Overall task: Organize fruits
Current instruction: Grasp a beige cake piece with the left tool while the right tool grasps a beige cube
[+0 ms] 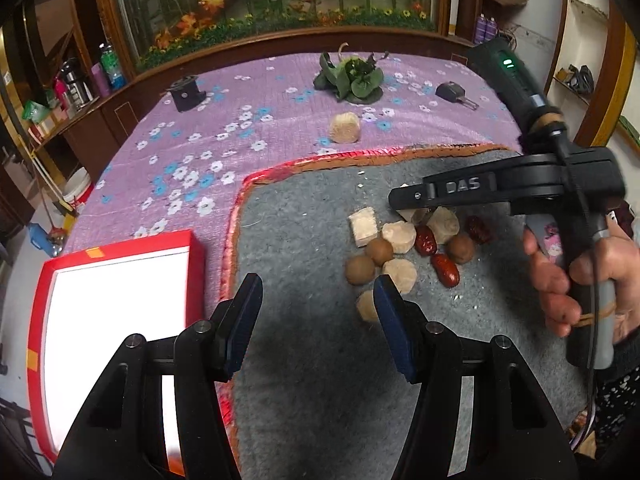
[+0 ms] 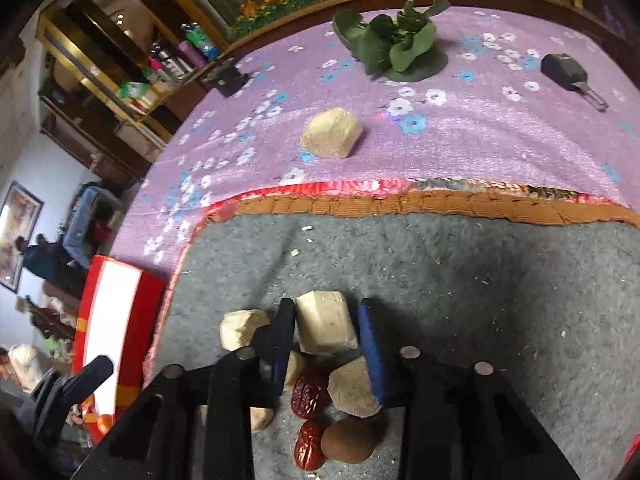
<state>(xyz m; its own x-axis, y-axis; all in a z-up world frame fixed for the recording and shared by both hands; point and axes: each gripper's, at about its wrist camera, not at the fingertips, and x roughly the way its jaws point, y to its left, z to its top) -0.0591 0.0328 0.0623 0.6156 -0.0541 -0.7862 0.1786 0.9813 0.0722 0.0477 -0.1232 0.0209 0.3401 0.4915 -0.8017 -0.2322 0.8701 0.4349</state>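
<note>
A pile of fruits and pale beige blocks lies on the grey mat point(image 1: 312, 240): red dates point(image 1: 445, 269), brown round fruits point(image 1: 360, 270) and beige chunks point(image 1: 400, 276). My right gripper point(image 2: 326, 330) is over the pile with its blue pads on either side of a beige block point(image 2: 325, 327); the pads look close to it but I cannot tell if they press it. It also shows in the left wrist view point(image 1: 404, 200). My left gripper point(image 1: 316, 320) is open and empty above the mat, left of the pile. One beige block point(image 1: 345, 128) lies apart on the purple cloth.
A red box with a white inside point(image 1: 116, 312) stands at the left, off the mat. On the purple flowered cloth point(image 1: 200, 152) are a green leafy plant point(image 1: 352, 76), a black cylinder point(image 1: 185, 94) and a car key point(image 1: 454, 93). Shelves line the left wall.
</note>
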